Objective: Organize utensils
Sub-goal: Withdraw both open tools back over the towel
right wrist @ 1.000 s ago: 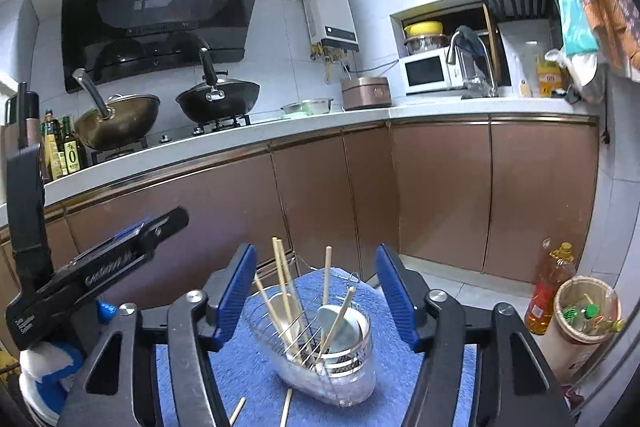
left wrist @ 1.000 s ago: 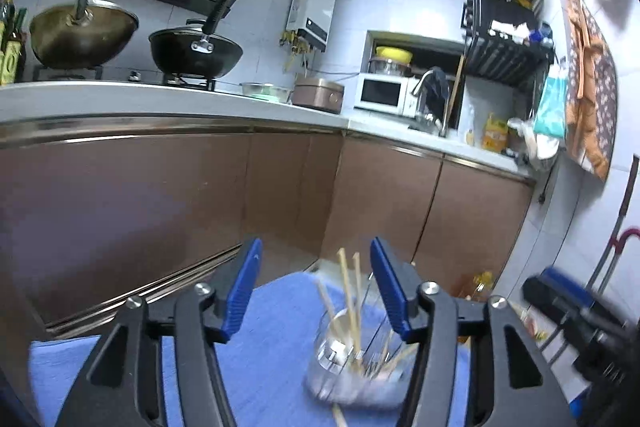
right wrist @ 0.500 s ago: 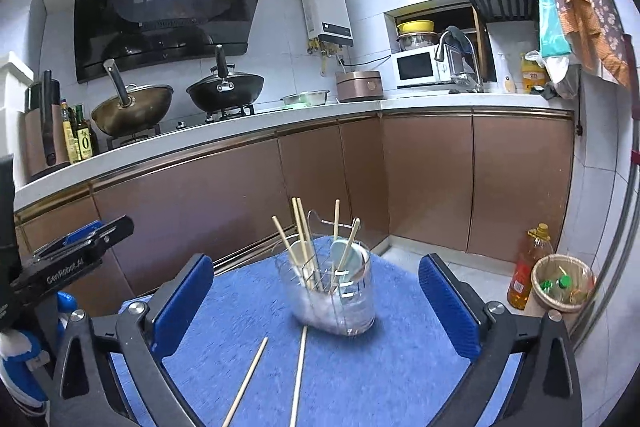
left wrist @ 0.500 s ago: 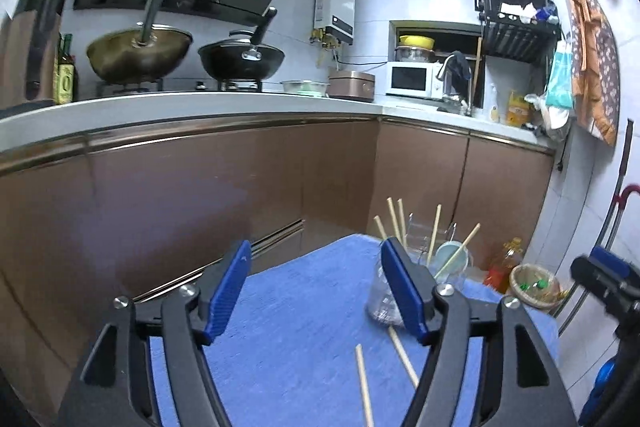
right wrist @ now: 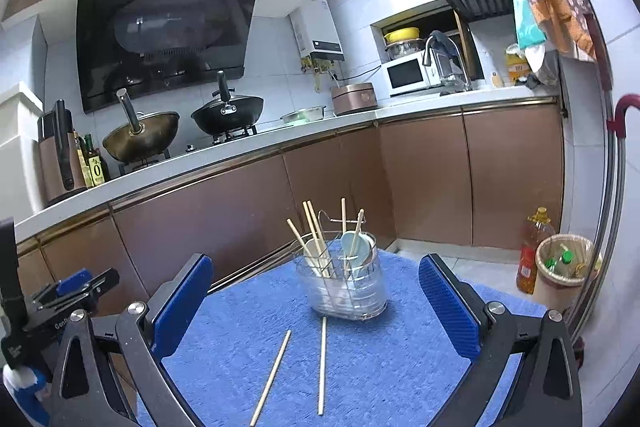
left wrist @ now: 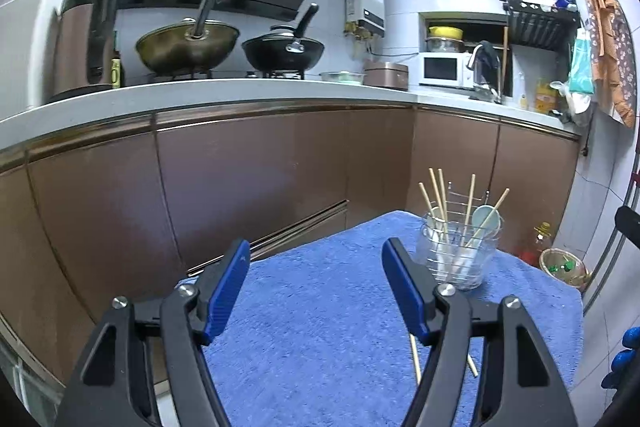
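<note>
A clear utensil holder (left wrist: 460, 251) (right wrist: 344, 287) stands upright on a blue towel (left wrist: 320, 327) (right wrist: 380, 367), with several wooden chopsticks and a pale spoon in it. Two loose chopsticks lie flat on the towel in front of it, one to the left (right wrist: 272, 371) and one to the right (right wrist: 322, 363). My right gripper (right wrist: 316, 263) stands wide open, short of the holder and touching nothing. My left gripper (left wrist: 316, 251) is open and empty, with the holder off to the right of its fingers. One loose chopstick (left wrist: 415, 359) shows under its right finger.
Brown cabinets (right wrist: 420, 179) under a white counter (left wrist: 240, 91) run behind the towel. Two woks (right wrist: 140, 135) sit on the stove. An oil bottle (right wrist: 532, 251) and a small bin (right wrist: 564, 267) stand on the floor at the right. The left gripper's body (right wrist: 60, 307) shows at the left edge.
Both grippers have drawn back from the holder. The right jaws have spread much wider. The left gripper has swung left, so the holder now stands right of its fingers. Two loose chopsticks have come into view.
</note>
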`<state>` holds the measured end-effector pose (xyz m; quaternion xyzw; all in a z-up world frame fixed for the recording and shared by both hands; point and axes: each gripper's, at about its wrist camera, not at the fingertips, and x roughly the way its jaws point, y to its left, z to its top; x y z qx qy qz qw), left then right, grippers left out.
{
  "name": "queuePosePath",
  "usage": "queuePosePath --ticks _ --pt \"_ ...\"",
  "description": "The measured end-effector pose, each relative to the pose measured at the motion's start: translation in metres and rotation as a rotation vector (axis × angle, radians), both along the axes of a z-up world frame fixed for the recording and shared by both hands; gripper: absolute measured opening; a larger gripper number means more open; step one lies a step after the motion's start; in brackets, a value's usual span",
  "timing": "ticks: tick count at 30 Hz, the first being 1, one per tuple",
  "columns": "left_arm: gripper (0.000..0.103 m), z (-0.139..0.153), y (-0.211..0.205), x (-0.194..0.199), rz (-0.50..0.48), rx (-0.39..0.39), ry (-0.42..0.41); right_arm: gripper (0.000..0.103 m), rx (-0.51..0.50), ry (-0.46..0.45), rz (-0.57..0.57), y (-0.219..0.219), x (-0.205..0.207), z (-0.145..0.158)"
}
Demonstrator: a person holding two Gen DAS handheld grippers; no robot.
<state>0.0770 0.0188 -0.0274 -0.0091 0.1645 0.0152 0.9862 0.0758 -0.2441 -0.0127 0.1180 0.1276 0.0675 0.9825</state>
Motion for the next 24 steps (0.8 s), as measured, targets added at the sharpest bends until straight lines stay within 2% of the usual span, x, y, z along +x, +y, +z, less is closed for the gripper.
queuePosePath --ticks 3,10,20,24 --pt "0.067 -0.001 0.006 -0.005 -0.002 -0.022 0.000 0.103 0.029 0.003 0.012 0.000 -0.003 -0.004" --pt "0.067 -0.005 0.017 -0.011 -0.026 -0.076 0.021 0.103 0.016 0.033 0.016 0.007 -0.005 -0.011" --pt "0.067 -0.009 0.015 -0.009 -0.027 -0.038 0.069 0.103 -0.010 0.098 0.023 0.015 -0.001 -0.023" --pt "0.067 -0.012 0.017 -0.010 -0.028 -0.049 0.066 0.103 -0.014 0.116 0.029 0.016 0.002 -0.025"
